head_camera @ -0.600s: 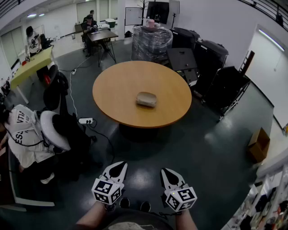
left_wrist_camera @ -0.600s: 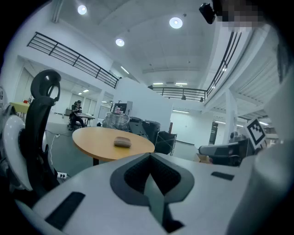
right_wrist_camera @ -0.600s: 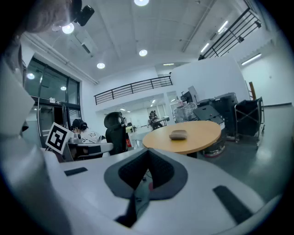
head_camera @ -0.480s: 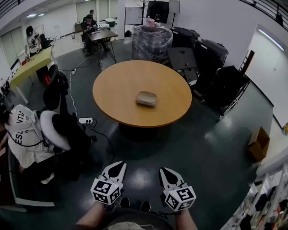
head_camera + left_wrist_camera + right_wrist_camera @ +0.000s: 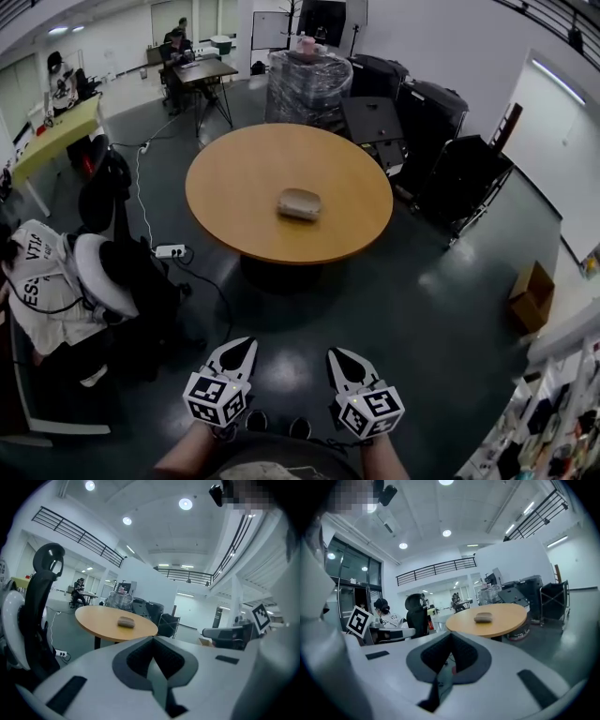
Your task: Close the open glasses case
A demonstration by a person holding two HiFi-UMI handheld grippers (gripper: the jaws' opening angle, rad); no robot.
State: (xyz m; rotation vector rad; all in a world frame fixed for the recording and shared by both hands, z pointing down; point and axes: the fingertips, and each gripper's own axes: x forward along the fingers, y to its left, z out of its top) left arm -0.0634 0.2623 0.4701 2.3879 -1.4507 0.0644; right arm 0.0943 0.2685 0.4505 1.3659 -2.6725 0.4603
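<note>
**Case well ahead, both grippers closed**

The glasses case [image 5: 300, 203] sits near the middle of the round table [image 5: 225, 187]. It is a low, rounded, grey-beige lump with its long axis across my view (too far off to make out its lid). It lies straight ahead, well apart from both tools and about midway between them, so neither is clearly nearer. The left gripper [image 5: 239, 354] and right gripper [image 5: 339, 360] hang low, jaws pressed together, holding nothing. The tabletop looks like smooth tan wood.
</note>
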